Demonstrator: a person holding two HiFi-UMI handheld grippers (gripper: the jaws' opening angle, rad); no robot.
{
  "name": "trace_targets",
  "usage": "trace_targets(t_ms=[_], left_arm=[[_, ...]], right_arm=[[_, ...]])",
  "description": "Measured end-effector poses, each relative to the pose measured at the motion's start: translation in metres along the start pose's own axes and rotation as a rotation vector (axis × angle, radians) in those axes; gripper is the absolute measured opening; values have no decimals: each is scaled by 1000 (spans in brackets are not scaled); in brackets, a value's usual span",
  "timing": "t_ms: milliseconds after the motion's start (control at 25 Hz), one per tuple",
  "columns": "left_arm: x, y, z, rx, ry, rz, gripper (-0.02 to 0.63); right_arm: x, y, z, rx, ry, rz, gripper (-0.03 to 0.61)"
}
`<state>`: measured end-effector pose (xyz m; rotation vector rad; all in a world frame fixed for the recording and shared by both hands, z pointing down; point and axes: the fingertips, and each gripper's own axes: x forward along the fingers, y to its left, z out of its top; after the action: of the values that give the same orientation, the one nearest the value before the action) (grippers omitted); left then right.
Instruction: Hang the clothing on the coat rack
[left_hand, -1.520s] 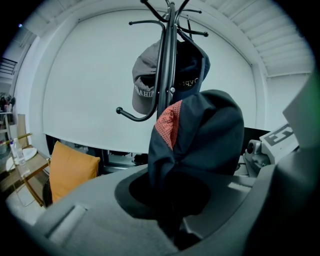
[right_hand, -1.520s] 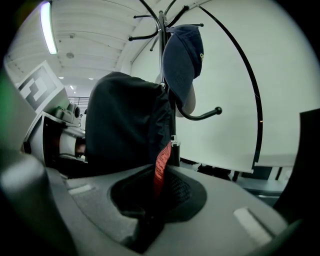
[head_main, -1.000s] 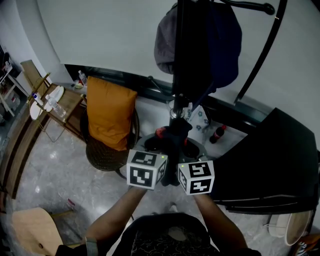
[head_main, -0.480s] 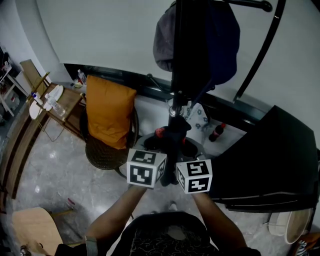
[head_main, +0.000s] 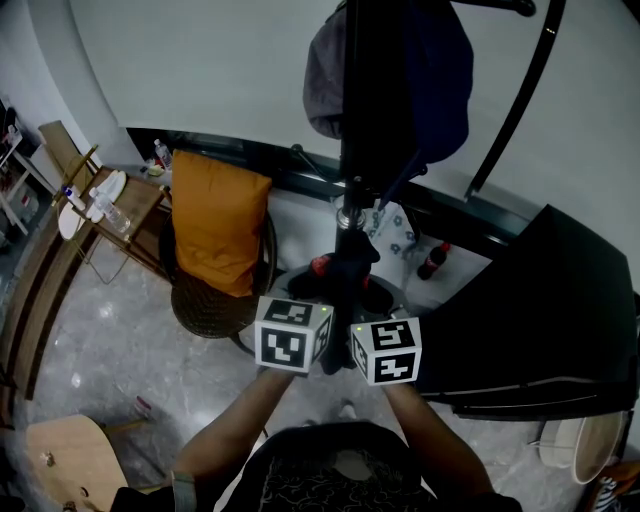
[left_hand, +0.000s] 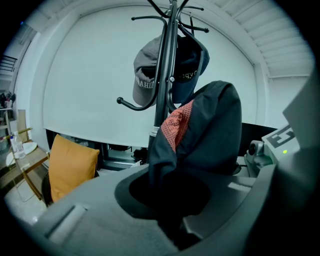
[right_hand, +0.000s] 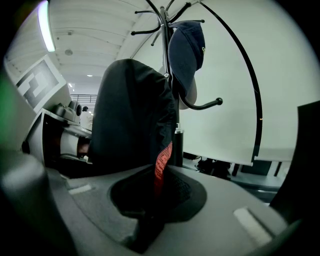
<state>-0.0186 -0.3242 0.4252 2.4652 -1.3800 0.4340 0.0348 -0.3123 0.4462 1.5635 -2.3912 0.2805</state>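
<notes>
The garment (left_hand: 210, 130) hangs bunched between both grippers, just in front of the rack (left_hand: 164, 85) pole. The left gripper (left_hand: 170, 220) and the right gripper (right_hand: 147, 215) each pinch a fold of it.

Garment (head_main: 346, 283) between left gripper (left_hand: 170, 200) and right gripper (right_hand: 150, 200), before the coat rack (head_main: 352, 120) — caps (head_main: 325, 70) on it, chair (head_main: 205, 310) to its left.

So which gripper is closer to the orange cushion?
Left. The left gripper is just right of the orange cushion; the right gripper is farther right. Both hold the dark garment.
</notes>
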Motion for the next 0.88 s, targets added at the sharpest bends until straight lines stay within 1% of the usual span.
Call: trace_targets(t_ms=[360,880], left_arm=[[0,-3,-5,-15,11,-6,34],[-3,-4,-11,-11,10,-2,34]], right_arm=[[-2,0,-5,4,1,-6,32],[-6,3,-16,-3,17,-7,32]])
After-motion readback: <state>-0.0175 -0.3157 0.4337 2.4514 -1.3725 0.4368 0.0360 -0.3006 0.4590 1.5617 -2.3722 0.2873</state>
